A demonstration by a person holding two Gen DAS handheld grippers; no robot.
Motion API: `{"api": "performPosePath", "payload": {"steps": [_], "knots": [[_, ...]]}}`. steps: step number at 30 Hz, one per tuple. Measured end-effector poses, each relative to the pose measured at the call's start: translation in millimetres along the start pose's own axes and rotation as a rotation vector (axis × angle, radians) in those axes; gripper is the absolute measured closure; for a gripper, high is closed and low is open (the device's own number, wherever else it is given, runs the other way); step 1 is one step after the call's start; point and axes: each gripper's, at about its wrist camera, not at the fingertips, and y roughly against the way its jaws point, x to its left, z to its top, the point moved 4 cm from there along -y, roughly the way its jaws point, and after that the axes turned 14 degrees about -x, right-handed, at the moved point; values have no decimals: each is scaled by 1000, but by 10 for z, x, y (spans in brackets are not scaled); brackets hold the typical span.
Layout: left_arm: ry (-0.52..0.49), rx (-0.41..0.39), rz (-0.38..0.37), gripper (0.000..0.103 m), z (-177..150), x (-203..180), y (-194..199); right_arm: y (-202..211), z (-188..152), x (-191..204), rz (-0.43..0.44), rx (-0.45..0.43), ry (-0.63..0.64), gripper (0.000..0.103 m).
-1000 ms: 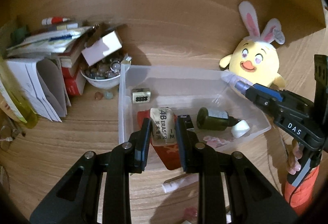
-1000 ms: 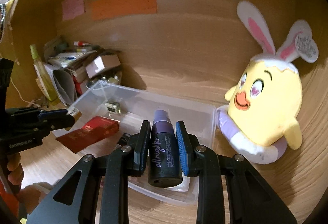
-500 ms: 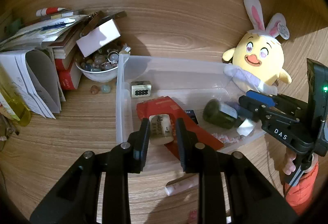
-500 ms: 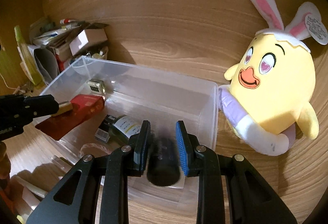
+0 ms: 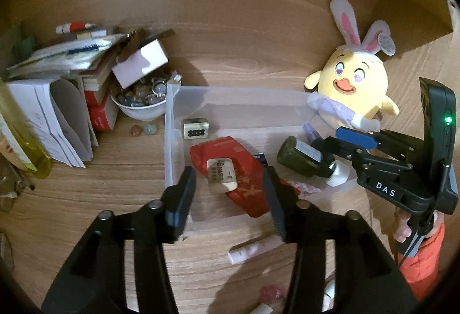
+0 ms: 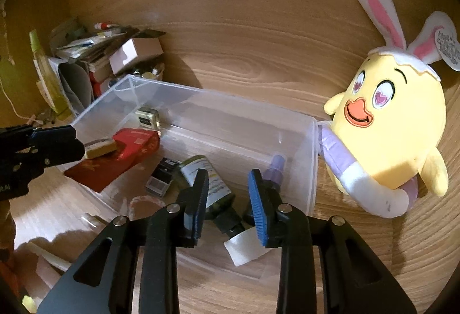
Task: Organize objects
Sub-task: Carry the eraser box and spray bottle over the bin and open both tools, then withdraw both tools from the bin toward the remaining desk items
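Note:
A clear plastic bin (image 5: 172, 147) (image 6: 312, 159) sits on the wooden desk. In it lie a red packet (image 5: 244, 173) (image 6: 115, 161), a white eraser (image 5: 221, 174) (image 6: 100, 146) on top of the packet, a dark green bottle (image 5: 299, 156) (image 6: 207, 181) with a white cap, a purple spray bottle (image 6: 276, 167), and a mahjong tile (image 5: 195, 127). My left gripper (image 5: 230, 196) is open above the eraser. My right gripper (image 6: 227, 204) is open over the bin's right end, with the spray bottle beside its right finger.
A yellow bunny-eared plush (image 5: 356, 90) (image 6: 388, 127) leans against the bin's right end. A white bowl of beads (image 5: 141, 101), stacked papers and boxes (image 5: 57, 84) stand left. A white tube (image 5: 253, 249) lies before the bin.
Both grippers opened. The eraser left my left gripper and now lies on the red packet. The purple spray bottle left my right gripper and now lies in the bin.

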Motion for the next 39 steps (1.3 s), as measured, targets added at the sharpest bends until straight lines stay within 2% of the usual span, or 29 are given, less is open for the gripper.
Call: {"api": "performPosePath", "payload": {"steps": [5,9,11,13,16,24,39], "knots": [[-23,-45,11,34,52,-35,183,146,64,79,14,-33,7,66],[-44,-64,25,25,63,-50,314,302,107,152,27,-68,19,50],[-51,-65,33,14,55,-50,366,391,123,194,31,-87,29,44],[-50,-68,37,10,40,-45,418,478,135,238,34,-104,41,38],[-54,-61,39,9,-3,-34,485,612,132,296,45,-125,53,32],[-42,-22,56,7,-182,46,599,838,8,436,79,-135,72,31],[-44,120,95,7,-791,235,625,831,-406,569,120,-47,47,31]]}}
